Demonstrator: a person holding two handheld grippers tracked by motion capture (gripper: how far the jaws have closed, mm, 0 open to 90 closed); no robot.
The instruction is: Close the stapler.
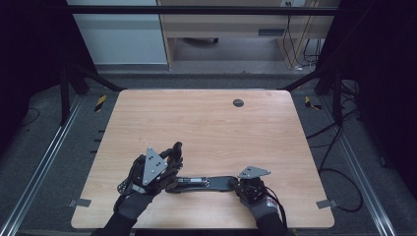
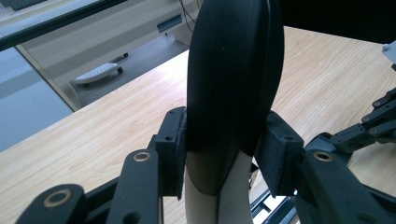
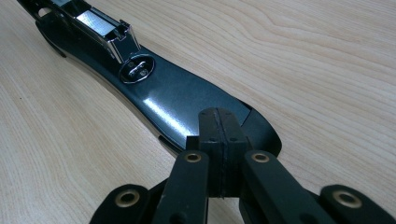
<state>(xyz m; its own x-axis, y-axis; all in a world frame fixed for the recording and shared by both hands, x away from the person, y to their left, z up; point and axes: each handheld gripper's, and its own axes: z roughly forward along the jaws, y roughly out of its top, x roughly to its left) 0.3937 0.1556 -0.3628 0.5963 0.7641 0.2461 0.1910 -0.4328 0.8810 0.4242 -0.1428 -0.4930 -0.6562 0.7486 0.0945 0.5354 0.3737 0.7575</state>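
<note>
Pinning black stapler base [image 3: 177, 100] flat with your closed right gripper [image 3: 219, 126]; left gripper [image 2: 229, 154] clamping raised stapler arm [image 2: 233, 84], keeping it hinged open.

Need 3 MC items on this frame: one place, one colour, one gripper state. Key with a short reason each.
1. Where does the long black stapler lie?
A. near the table's front edge, between the two grippers
B. at the far edge by the round hole
C. on the floor

2. What colour is the table top?
A. white
B. light wood
C. green

3. How do the jaws of the right gripper stand?
A. wide open above the stapler
B. shut, pads together, over the base's rounded end
C. clamped on a cable

Key: 1 A, the high view shows it stretched between the left gripper and the right one, close to the front edge. 2 B, pale wood grain in every view. 3 B, the right gripper view shows the two pads pressed together with no gap.
</note>
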